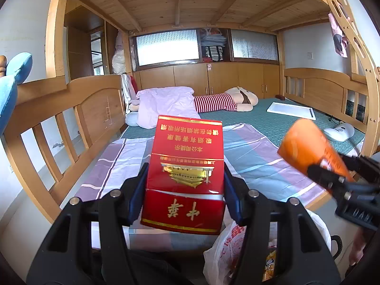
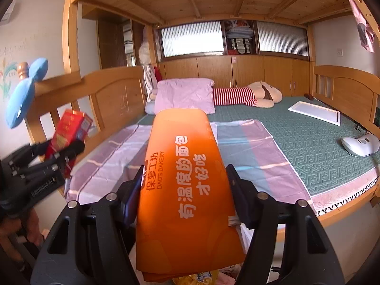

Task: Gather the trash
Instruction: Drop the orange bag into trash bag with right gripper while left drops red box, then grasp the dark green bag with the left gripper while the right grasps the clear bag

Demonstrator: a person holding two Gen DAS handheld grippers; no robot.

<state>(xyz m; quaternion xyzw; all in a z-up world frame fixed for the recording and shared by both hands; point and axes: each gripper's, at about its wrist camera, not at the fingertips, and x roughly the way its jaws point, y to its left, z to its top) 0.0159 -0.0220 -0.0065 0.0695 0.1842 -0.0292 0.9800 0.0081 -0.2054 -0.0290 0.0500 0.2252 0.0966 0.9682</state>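
My left gripper [image 1: 185,185] is shut on a red cigarette carton [image 1: 187,166] with gold print, held upright above the foot of the bed. My right gripper [image 2: 185,182] is shut on a flat orange bakery box [image 2: 185,190] with white lettering that sticks out forward. In the left wrist view the orange box [image 1: 306,144] and the right gripper [image 1: 332,175] show at the right. In the right wrist view the red carton [image 2: 70,130] and the left gripper [image 2: 61,154] show at the left. A white plastic bag [image 1: 225,249] with red print and wrappers inside hangs below the left gripper.
A wooden bunk bed [image 2: 114,95] fills the view, with a green mat [image 2: 308,142], a striped sheet [image 2: 247,147], a pink pillow [image 2: 185,95], a plush toy [image 2: 256,95], a white tray [image 2: 313,112] and a white device [image 2: 358,144]. A blue cushion [image 2: 26,95] sits on the left rail.
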